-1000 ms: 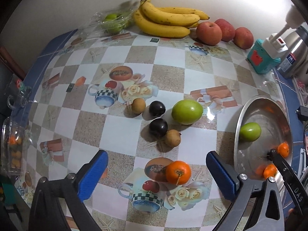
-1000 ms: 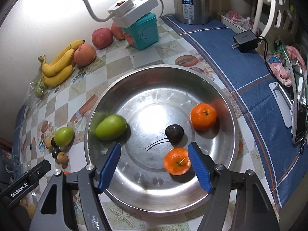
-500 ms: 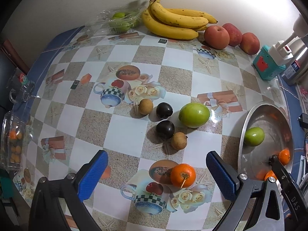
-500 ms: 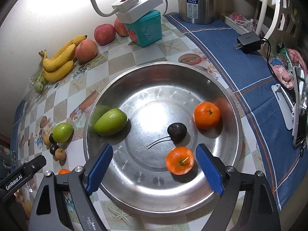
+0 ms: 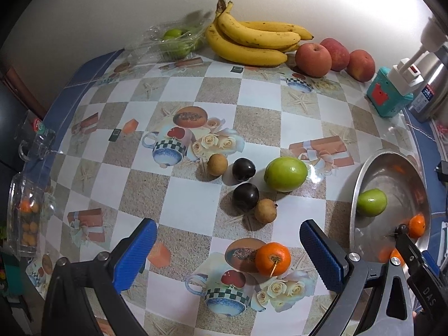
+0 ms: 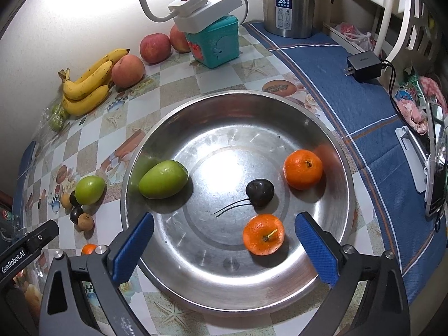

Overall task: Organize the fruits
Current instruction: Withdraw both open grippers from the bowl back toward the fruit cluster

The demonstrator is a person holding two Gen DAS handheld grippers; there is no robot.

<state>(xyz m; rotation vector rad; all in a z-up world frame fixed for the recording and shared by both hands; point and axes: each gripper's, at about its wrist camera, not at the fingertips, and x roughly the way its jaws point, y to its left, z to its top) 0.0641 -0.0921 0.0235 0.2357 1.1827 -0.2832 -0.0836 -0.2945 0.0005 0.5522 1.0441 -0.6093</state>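
My left gripper (image 5: 228, 247) has fingers wide apart, empty, over an orange tangerine (image 5: 272, 258) on the desk (image 5: 193, 196). Right gripper (image 6: 224, 240), also spread and empty, sits above the steel bowl (image 6: 322, 277), beside another tangerine (image 6: 263, 234). Its neighbour's arm reads "GenRobot.AI"; flask (image 6: 288, 2) beyond the bowl says "24"

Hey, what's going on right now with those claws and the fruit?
Left claw open, empty, over orange on table. Right claw open above steel bowl. Nothing blocking.
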